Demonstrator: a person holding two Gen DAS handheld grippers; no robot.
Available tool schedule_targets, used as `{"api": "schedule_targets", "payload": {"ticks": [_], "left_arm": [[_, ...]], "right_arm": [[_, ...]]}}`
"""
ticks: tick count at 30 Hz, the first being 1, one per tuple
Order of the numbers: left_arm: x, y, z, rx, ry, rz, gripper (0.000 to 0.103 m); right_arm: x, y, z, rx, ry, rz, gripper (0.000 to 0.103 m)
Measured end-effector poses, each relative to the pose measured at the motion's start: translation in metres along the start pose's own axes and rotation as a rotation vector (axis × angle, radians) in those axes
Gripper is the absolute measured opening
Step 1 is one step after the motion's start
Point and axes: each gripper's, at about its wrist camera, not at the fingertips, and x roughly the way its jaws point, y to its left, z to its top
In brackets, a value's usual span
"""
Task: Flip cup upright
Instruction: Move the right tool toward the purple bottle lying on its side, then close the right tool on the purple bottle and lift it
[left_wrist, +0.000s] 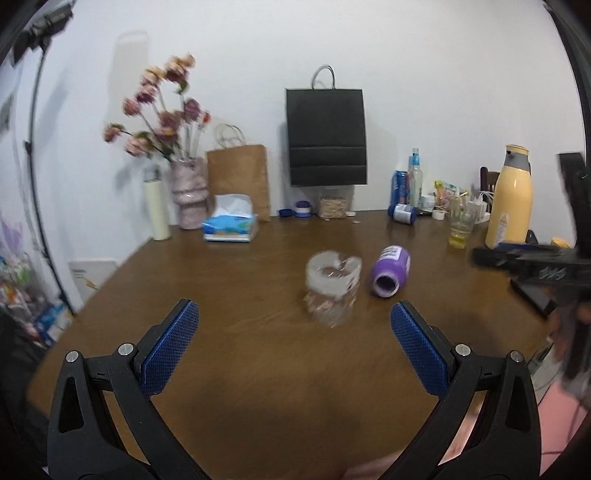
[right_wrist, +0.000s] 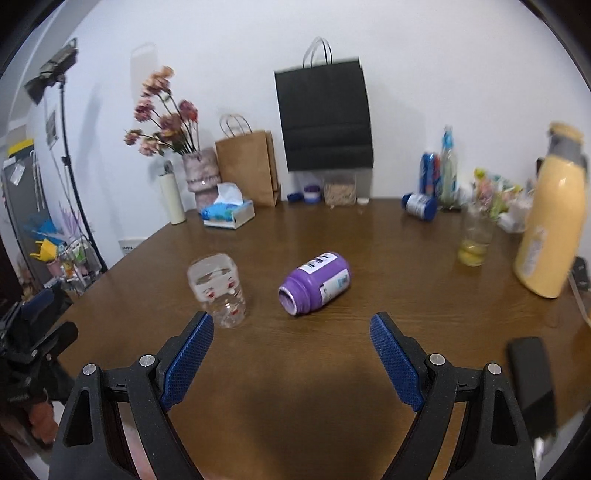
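Observation:
A clear glass cup (left_wrist: 332, 288) with small red marks stands upside down on the brown table (left_wrist: 240, 350), thick base up; it also shows in the right wrist view (right_wrist: 218, 290). A purple cup (left_wrist: 390, 271) lies on its side just right of it, mouth toward me, also in the right wrist view (right_wrist: 316, 283). My left gripper (left_wrist: 294, 317) is open and empty, short of the glass cup. My right gripper (right_wrist: 291, 328) is open and empty, short of the purple cup; it shows at the right edge of the left wrist view (left_wrist: 532, 264).
Along the back wall stand a flower vase (right_wrist: 201, 175), a tissue box (right_wrist: 227, 212), a brown paper bag (right_wrist: 249, 166), a black bag (right_wrist: 325, 118), bottles and cans (right_wrist: 439, 173). A glass with yellow liquid (right_wrist: 476, 240) and a yellow flask (right_wrist: 550, 225) stand right. A black object (right_wrist: 532, 376) lies front right.

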Motion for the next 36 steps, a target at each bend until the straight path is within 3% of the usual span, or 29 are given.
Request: {"api": "schedule_targets", "payload": {"ticks": [3, 6, 10, 15, 17, 19, 20, 25, 36], "left_arm": [[0.035, -0.012, 0.006, -0.012, 0.006, 0.018, 0.103], [0.066, -0.016, 0.011, -0.038, 0.067, -0.028, 0.103], [0.097, -0.01, 0.01, -0.077, 0.105, -0.014, 0.103], [0.114, -0.004, 0.0, -0.109, 0.148, -0.008, 0.103], [0.118, -0.002, -0.003, -0.105, 0.15, 0.016, 0.103], [0.12, 0.0, -0.004, -0.105, 0.155, 0.034, 0.103], [0.12, 0.0, -0.004, -0.103, 0.153, 0.036, 0.103], [0.118, 0.003, -0.002, -0.119, 0.162, 0.031, 0.103], [0.089, 0.003, -0.013, -0.202, 0.193, -0.039, 0.103]], "right_arm": [[0.048, -0.004, 0.013, 0.036, 0.05, 0.015, 0.09], [0.094, -0.01, 0.024, 0.089, 0.113, 0.014, 0.09], [0.149, -0.023, 0.029, 0.188, 0.196, 0.007, 0.09], [0.187, -0.025, 0.026, 0.205, 0.238, -0.022, 0.09], [0.191, -0.021, 0.025, 0.19, 0.238, -0.015, 0.09], [0.196, -0.018, 0.026, 0.163, 0.25, -0.023, 0.071], [0.197, -0.016, 0.026, 0.156, 0.254, -0.008, 0.069], [0.182, -0.005, 0.017, 0.098, 0.271, 0.063, 0.067], [0.09, 0.045, -0.043, -0.061, 0.306, 0.245, 0.067]]}}
